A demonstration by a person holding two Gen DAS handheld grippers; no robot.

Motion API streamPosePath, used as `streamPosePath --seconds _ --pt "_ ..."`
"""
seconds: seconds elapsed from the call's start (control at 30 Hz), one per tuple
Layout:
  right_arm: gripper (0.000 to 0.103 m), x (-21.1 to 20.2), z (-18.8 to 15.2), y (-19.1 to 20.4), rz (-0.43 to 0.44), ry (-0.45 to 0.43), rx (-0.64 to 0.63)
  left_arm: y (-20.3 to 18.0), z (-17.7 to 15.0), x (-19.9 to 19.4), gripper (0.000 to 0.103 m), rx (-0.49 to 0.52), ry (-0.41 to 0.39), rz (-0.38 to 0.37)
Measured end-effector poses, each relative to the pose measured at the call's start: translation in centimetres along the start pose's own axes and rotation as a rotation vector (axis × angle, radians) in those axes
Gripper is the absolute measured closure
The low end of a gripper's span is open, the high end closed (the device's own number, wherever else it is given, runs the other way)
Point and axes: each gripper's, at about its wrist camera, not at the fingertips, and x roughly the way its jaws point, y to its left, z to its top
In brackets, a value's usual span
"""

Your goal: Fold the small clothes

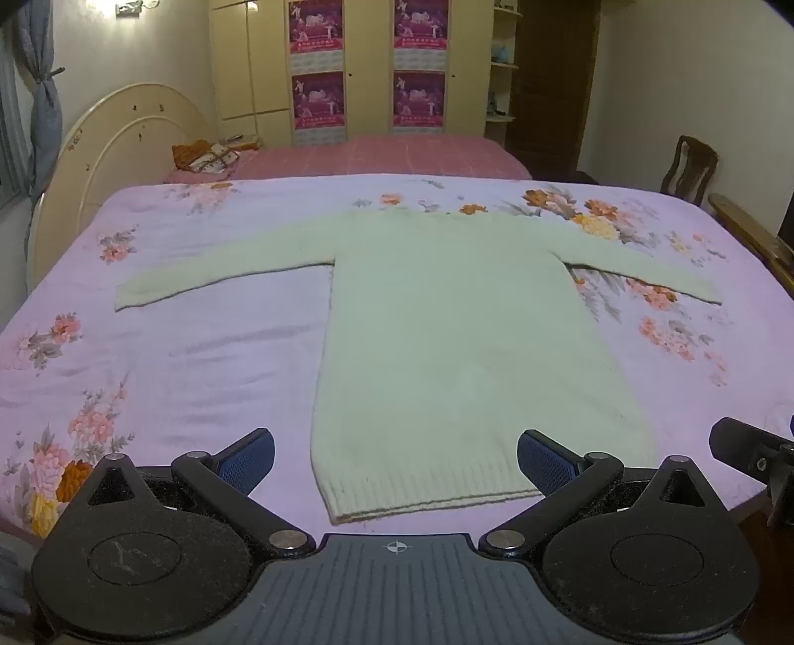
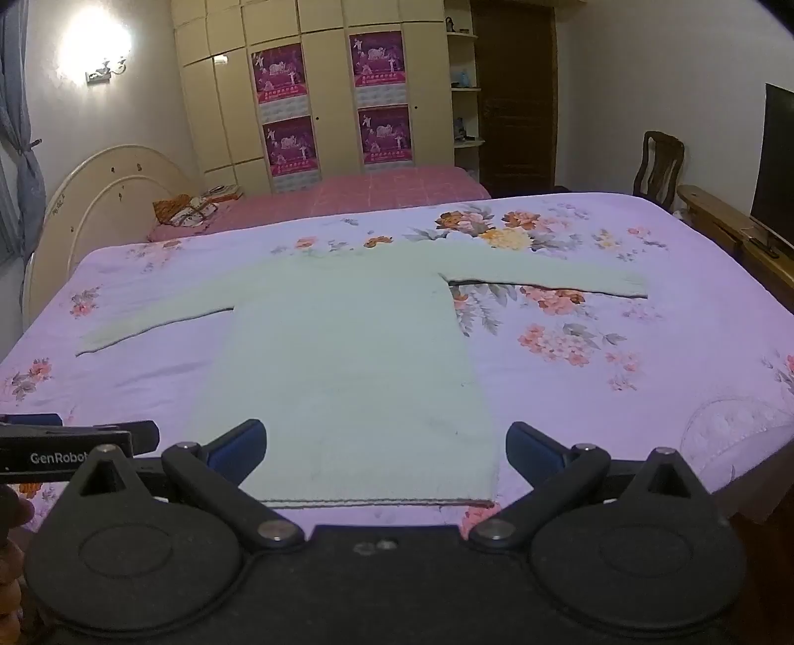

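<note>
The left gripper (image 1: 395, 459) is level, jaws spread wide, nothing between its blue pads (image 1: 545, 466). The right gripper (image 2: 384, 449) sits beside it, equally wide and empty.

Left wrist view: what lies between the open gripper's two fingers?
The ribbed hem of the pale green knitted sweater, flat on the floral lilac bedspread; left gripper touches nothing.

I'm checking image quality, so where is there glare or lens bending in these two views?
Right wrist view: the wall lamp blows out into white glare. Left wrist view: the lamp is cut by the top edge, with milder glare. Both: fisheye curves the bed edges; corners are dark.
</note>
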Motion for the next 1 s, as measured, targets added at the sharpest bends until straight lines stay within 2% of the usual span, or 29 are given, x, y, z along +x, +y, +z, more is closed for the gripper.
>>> streamPosePath --seconds 1.0 --pt "0.001 0.8 0.7 -0.6 0.02 -0.011 0.015 -0.1 0.6 1.5 0.0 -0.001 0.017 0.002"
